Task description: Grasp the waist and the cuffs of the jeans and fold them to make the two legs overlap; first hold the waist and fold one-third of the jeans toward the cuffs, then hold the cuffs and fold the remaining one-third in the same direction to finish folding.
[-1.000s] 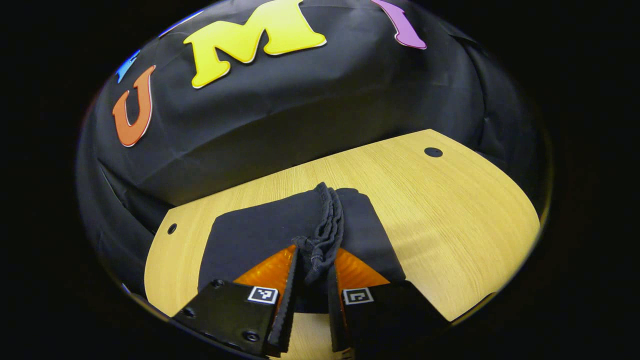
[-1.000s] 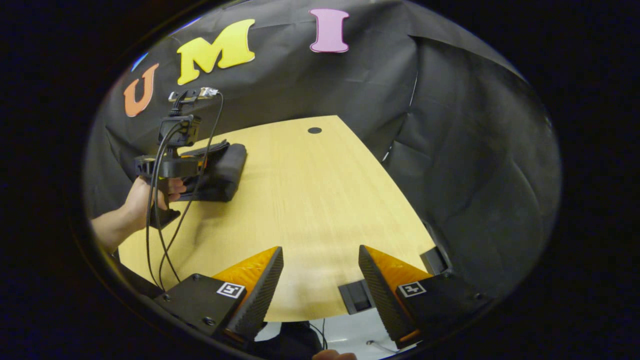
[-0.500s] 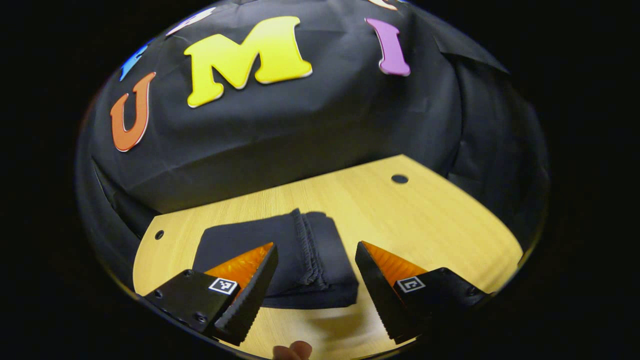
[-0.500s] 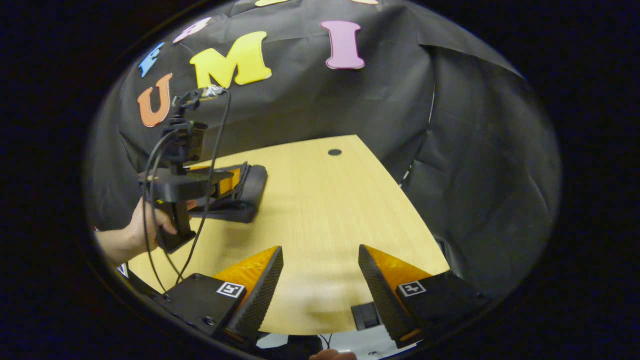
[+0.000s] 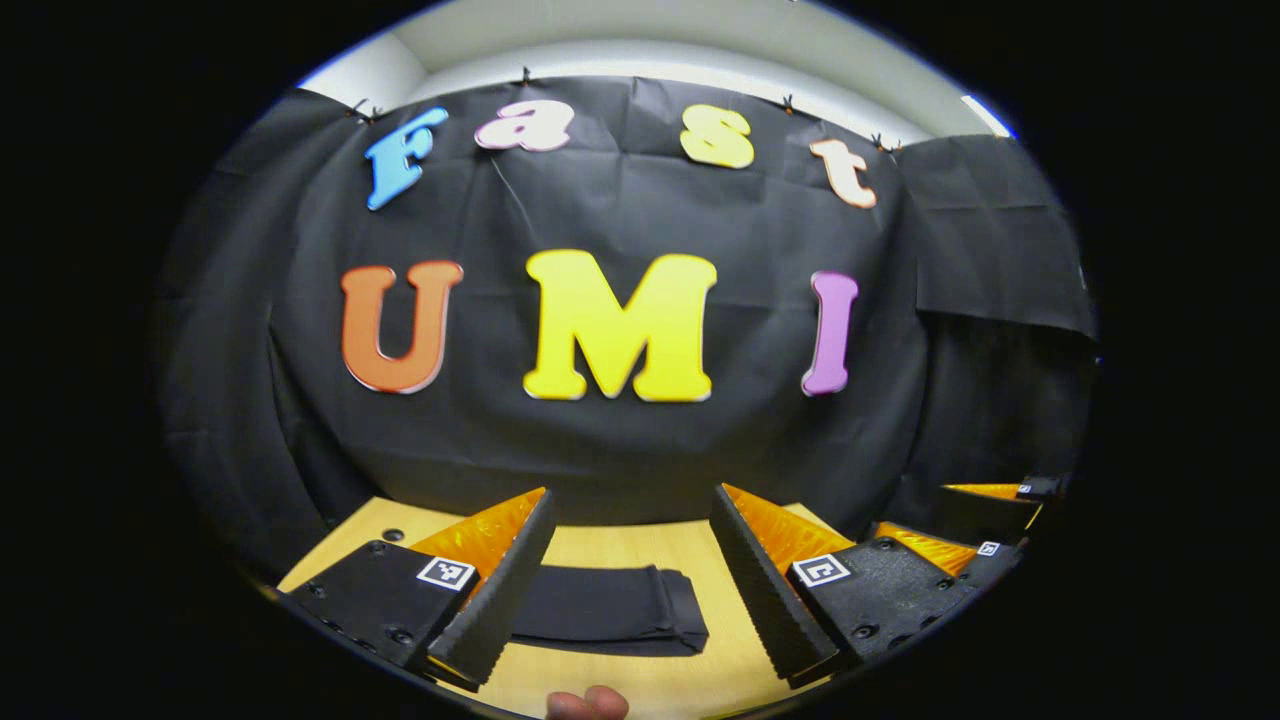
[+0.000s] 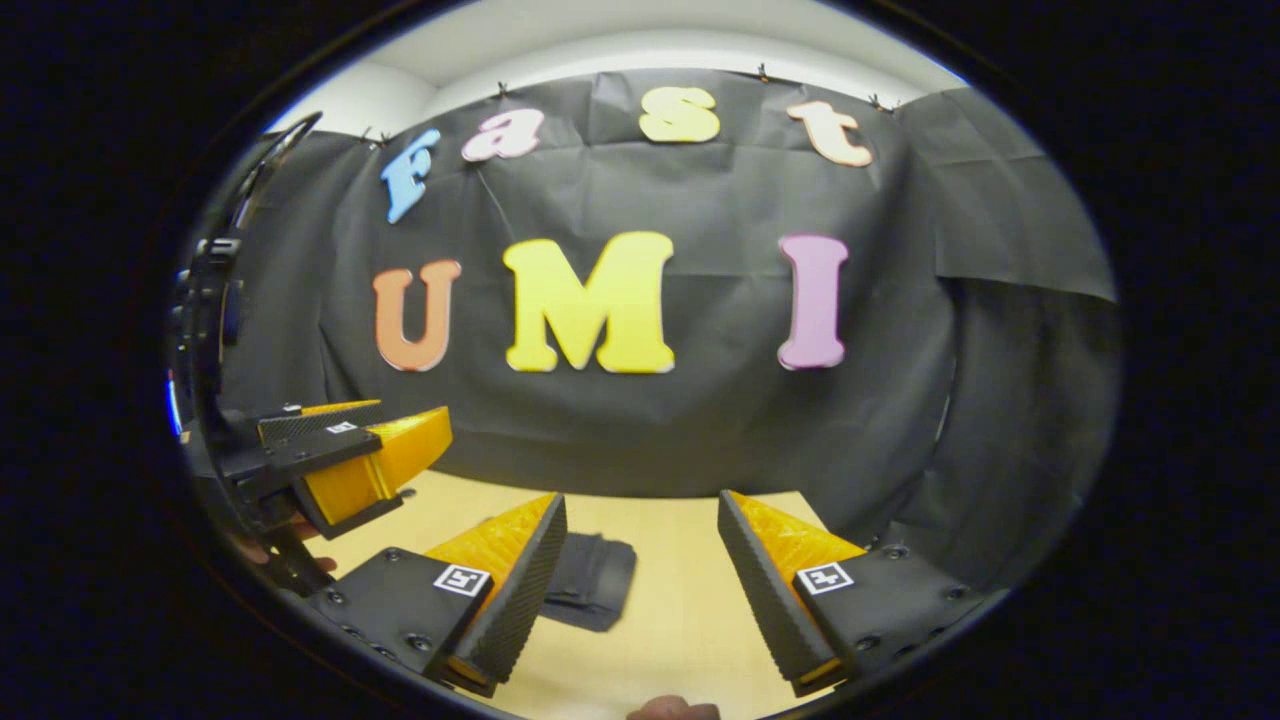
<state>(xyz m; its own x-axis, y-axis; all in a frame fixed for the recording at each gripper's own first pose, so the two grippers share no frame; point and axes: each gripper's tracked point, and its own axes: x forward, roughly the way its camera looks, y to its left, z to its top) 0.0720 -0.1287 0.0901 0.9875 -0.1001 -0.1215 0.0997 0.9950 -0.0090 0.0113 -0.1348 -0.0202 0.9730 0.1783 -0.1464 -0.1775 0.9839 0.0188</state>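
Note:
The dark jeans lie folded into a compact flat stack on the wooden table. In the left gripper view my left gripper is open, raised and level, with the stack low between its fingers and apart from them. The right gripper view has the same jeans just left of centre, partly behind one finger. My right gripper is open and holds nothing. The left gripper also appears at the left edge of the right gripper view, lifted off the table.
The table's far edge meets the black cloth wall. A small round hole sits in the table's left corner. The other gripper shows at the right edge of the left gripper view. A fingertip pokes in at the bottom.
My left gripper opened and let go of the jeans, then rose and tilted up to level. The right gripper also tilted up. The jeans stay folded on the table.

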